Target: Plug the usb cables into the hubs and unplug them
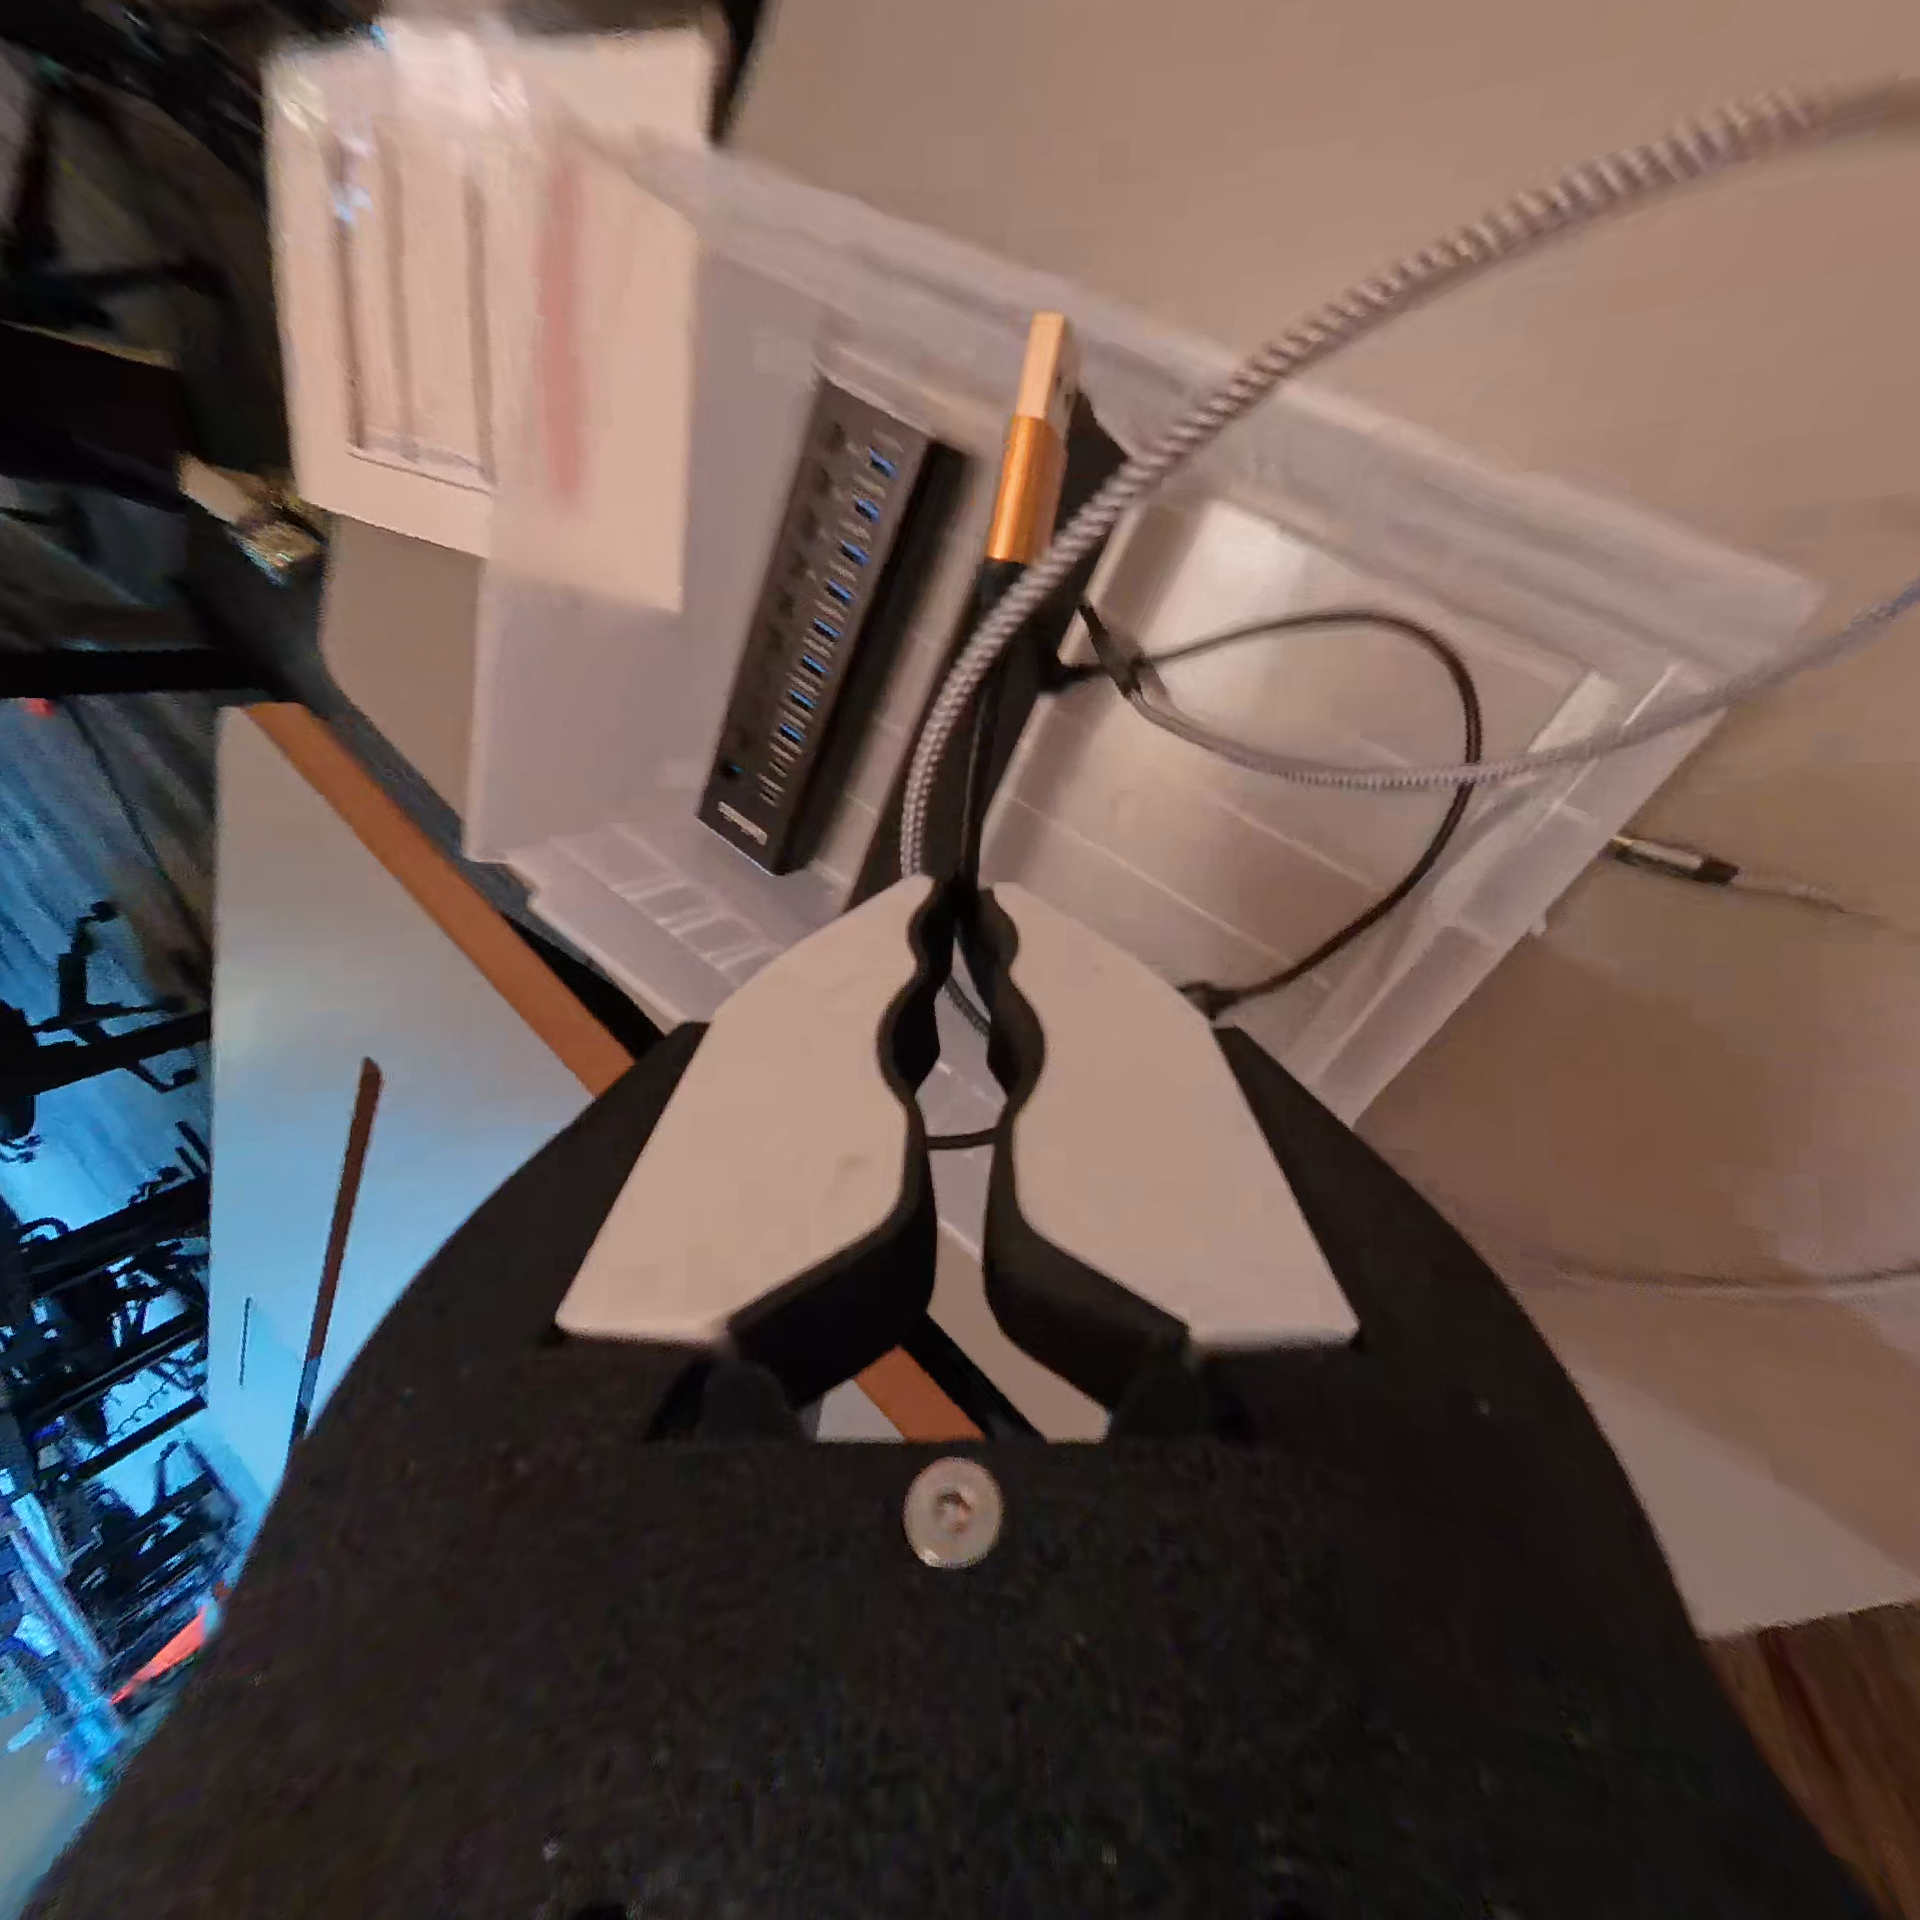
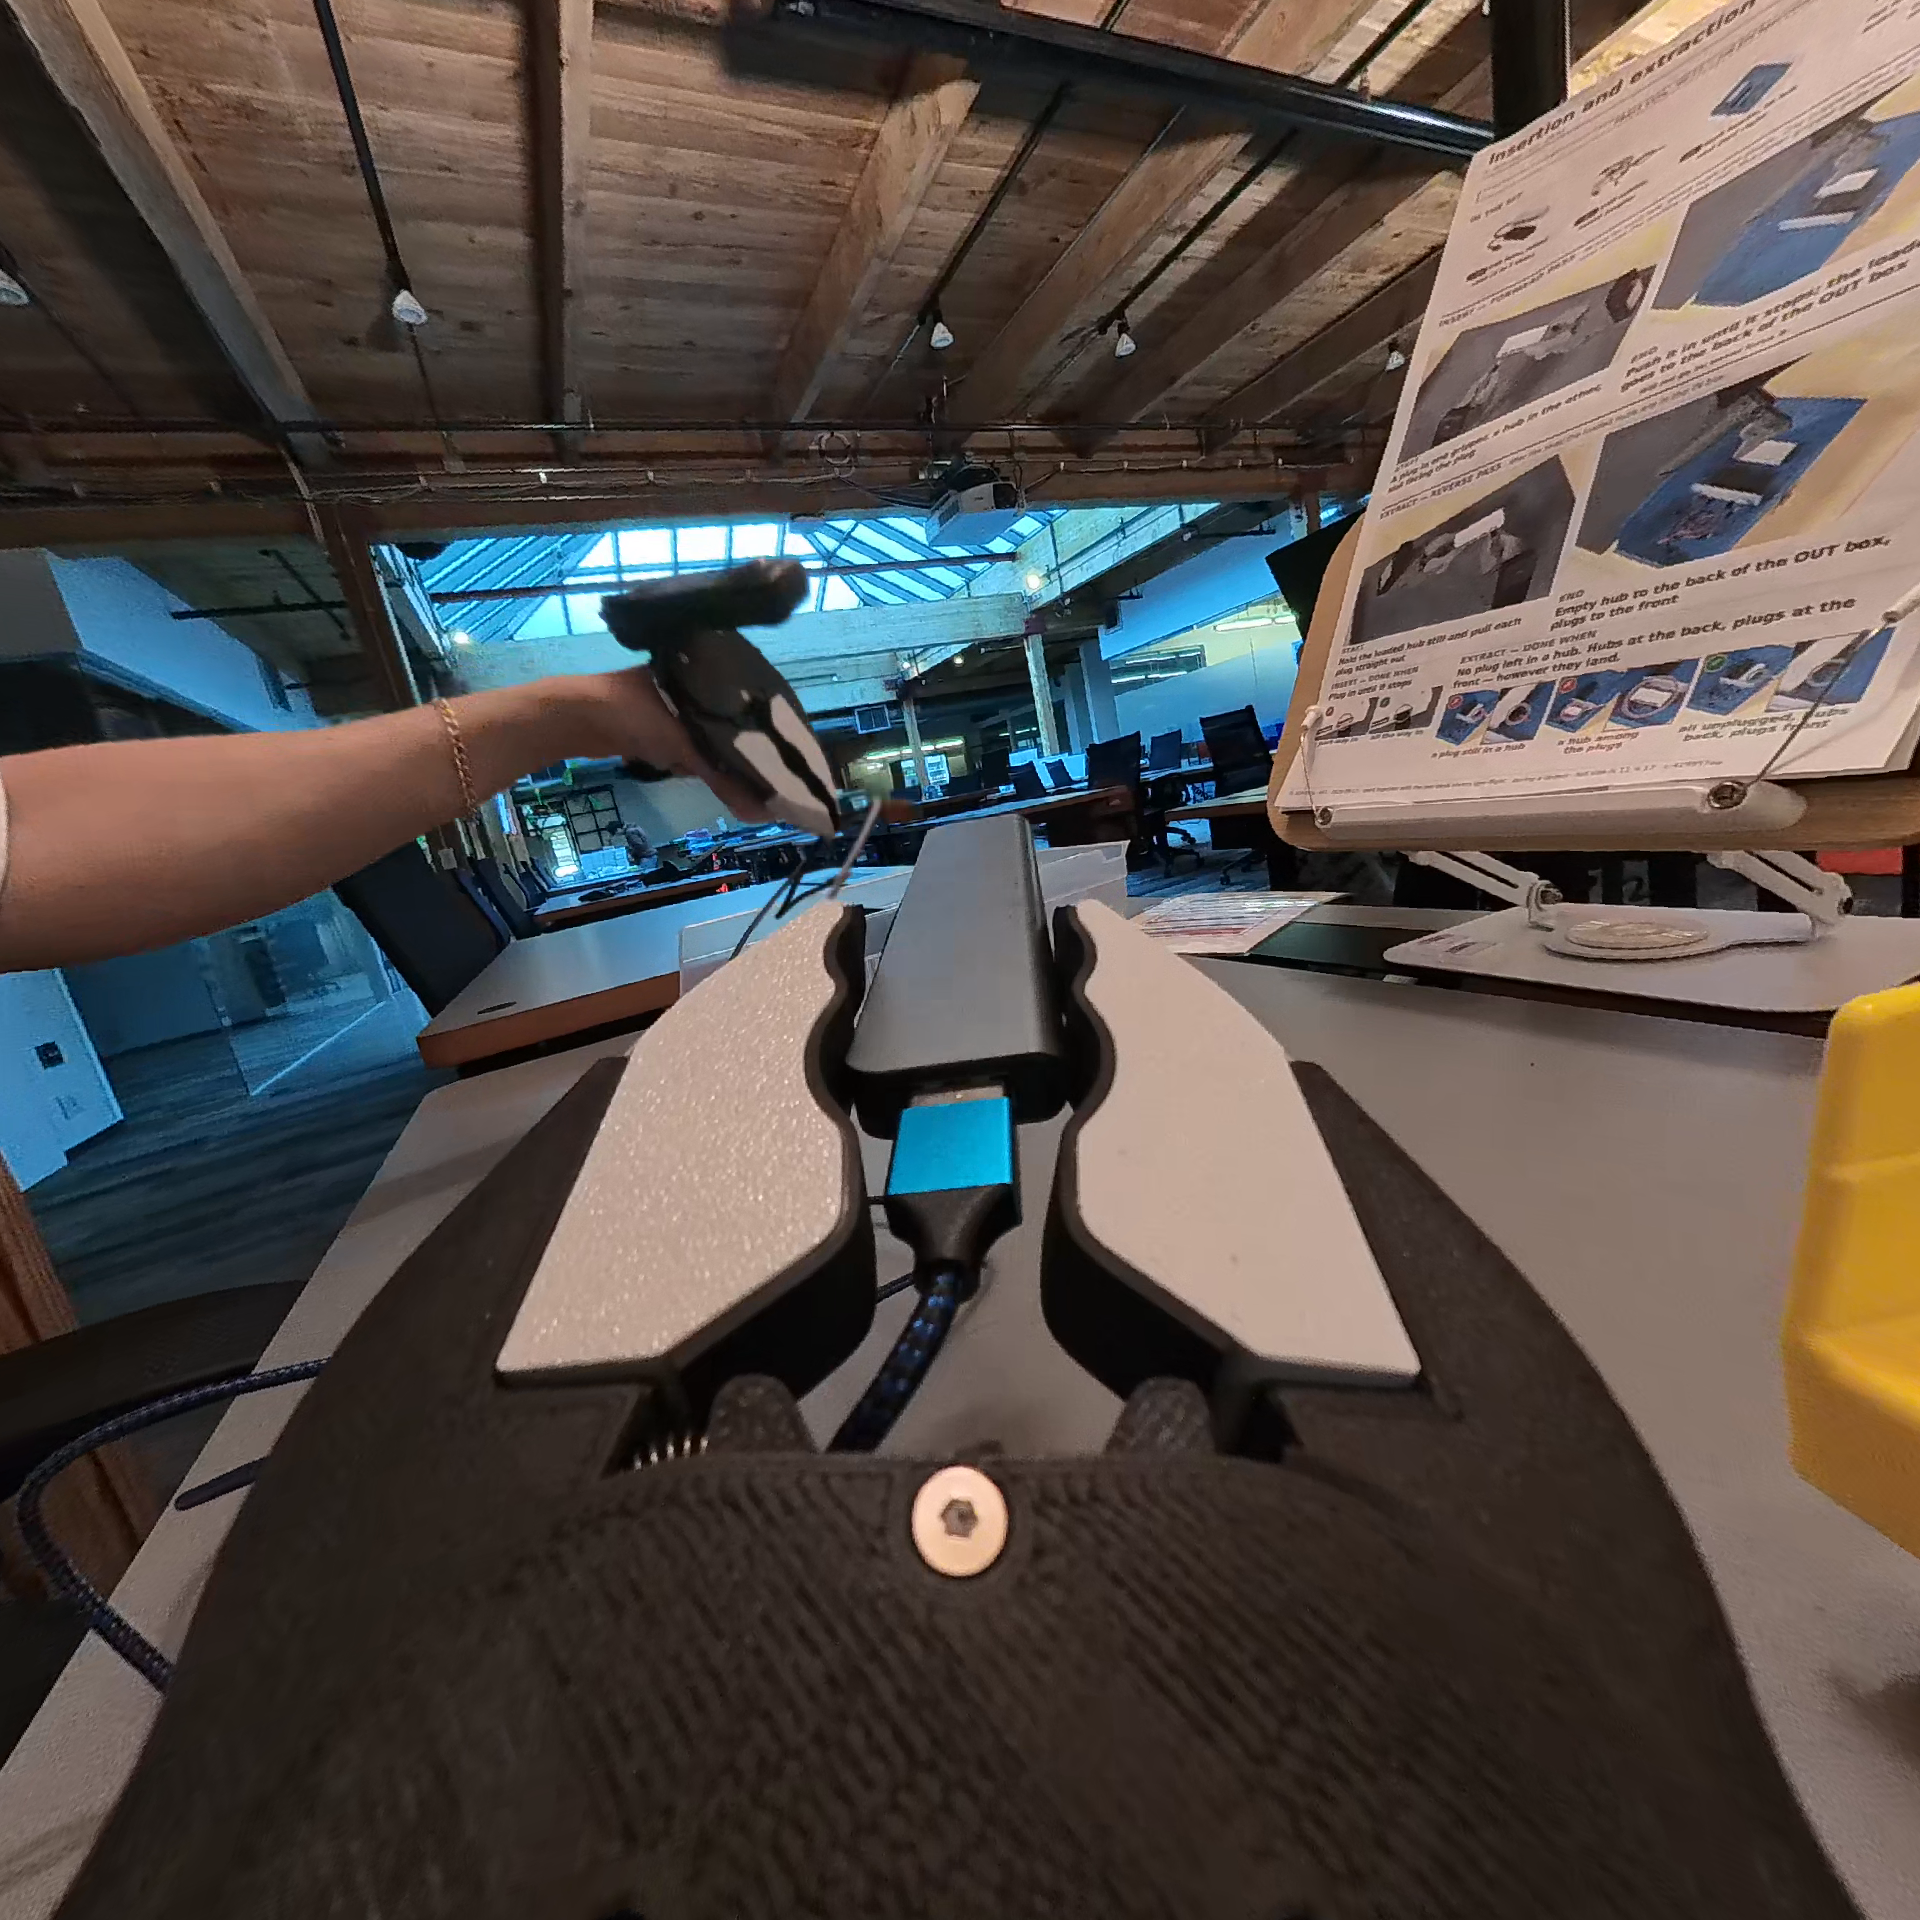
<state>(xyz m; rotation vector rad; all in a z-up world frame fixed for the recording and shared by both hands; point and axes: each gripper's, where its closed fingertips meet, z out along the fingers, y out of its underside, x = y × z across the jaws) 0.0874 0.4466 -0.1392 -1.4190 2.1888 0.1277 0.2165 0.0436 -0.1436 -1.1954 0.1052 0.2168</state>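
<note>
While the left gripper (image 1: 961, 914) pinched the grey cable (image 1: 940, 748) well behind its gold plug (image 1: 1029, 457), above a clear bin (image 1: 1299, 727) holding a many-port hub (image 1: 821, 623), that long lead could have let the plug sag or twist and miss a port. The right gripper (image 2: 961, 935) was clamped on a slim hub (image 2: 966, 956) with a blue plug (image 2: 951, 1148) seated; a loose squeeze might have let it slide. A printed instruction sheet (image 2: 1621, 436) stood on a stand to the right, its writing left unquoted.

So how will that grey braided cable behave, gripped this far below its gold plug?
Probably semi-stiff: above the left hand-held gripper the grey cable stands nearly upright, holding the gold plug up. Still, it bows slightly, so the plug may wobble when pushed. The braided sheath likely resists slipping.
</note>
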